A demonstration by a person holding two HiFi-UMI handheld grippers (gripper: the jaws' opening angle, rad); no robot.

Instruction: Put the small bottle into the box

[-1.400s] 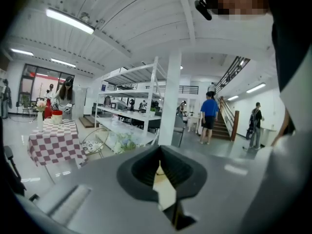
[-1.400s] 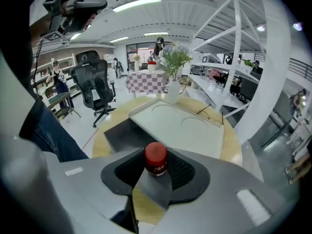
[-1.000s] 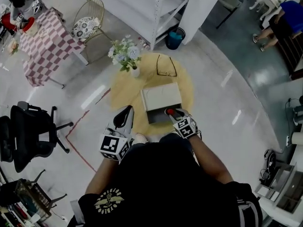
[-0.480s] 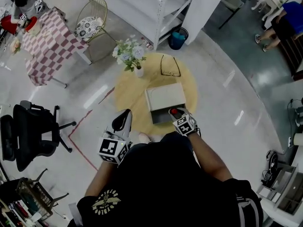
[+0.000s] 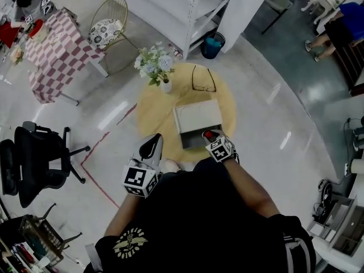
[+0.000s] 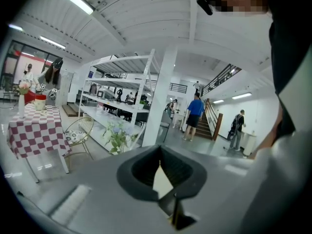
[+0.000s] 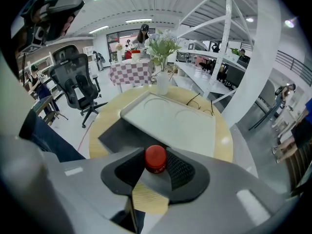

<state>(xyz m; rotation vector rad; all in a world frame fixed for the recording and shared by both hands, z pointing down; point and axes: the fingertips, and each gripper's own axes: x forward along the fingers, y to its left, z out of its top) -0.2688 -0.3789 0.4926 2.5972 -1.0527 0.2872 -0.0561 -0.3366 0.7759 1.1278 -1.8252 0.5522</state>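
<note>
**Right claw tightens on the bottle above the open box**

At the left, the left gripper (image 5: 153, 140) hangs over the near edge of the round pale-wood table (image 5: 149, 115), to the left of the box. In its own view the two dark pads meet at their tips with nothing between them, so it is clenched and empty. It sits much where it was a second ago.

In the middle lies the flat box (image 5: 197, 116), pale on top, with its dark grey inside open on the near side, toward the person. It has not shifted on the table.

At the right is the one real change. The small bottle with a round red cap (image 7: 156, 158) stands between the ribbed pads of the right gripper (image 5: 209, 136), which points steeply down at the near right corner of the dark opening. Its jaws have just been closing in on the cap, and they now grasp the bottle. The hand itself has hardly moved.

This looks like a grip being re-seated, not a release. The bottle is not yet delivered and hangs in the claw above the opening. What seems left is to lower it and let go. The bottle's body is hidden under the cap and jaws, so I cannot tell whether its base already touches the box floor.
</note>
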